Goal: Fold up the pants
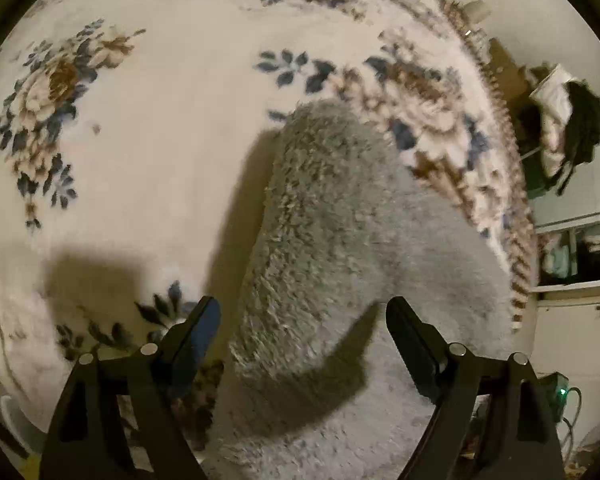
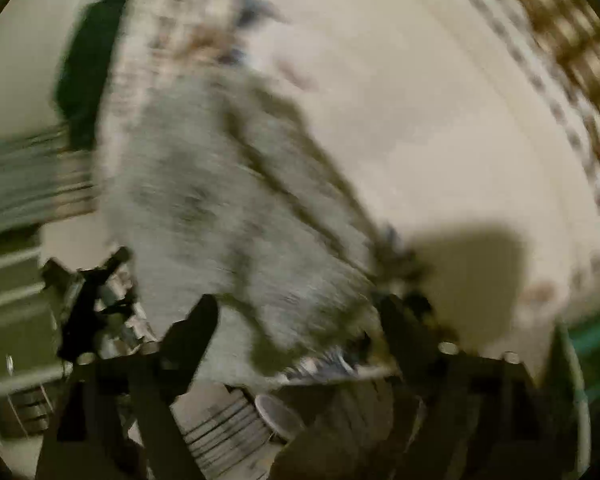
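Grey fleecy pants (image 1: pixel 340 240) lie on a cream floral carpet (image 1: pixel 140 140), stretching from the bottom of the left wrist view up to the middle. My left gripper (image 1: pixel 302 316) is open above the near part of the pants, its jaws wide apart and holding nothing. In the right wrist view, which is badly blurred, the same grey pants (image 2: pixel 228 208) run from the centre down between my fingers. My right gripper (image 2: pixel 300 316) is open over the pants' near end and grips nothing.
The carpet's fringed edge (image 1: pixel 516 240) runs down the right side. Beyond it stand white furniture (image 1: pixel 580 320) and a rack with hanging clothes (image 1: pixel 568 128). A dark shape (image 2: pixel 88 64) and stacked items (image 2: pixel 228 424) show in the right wrist view.
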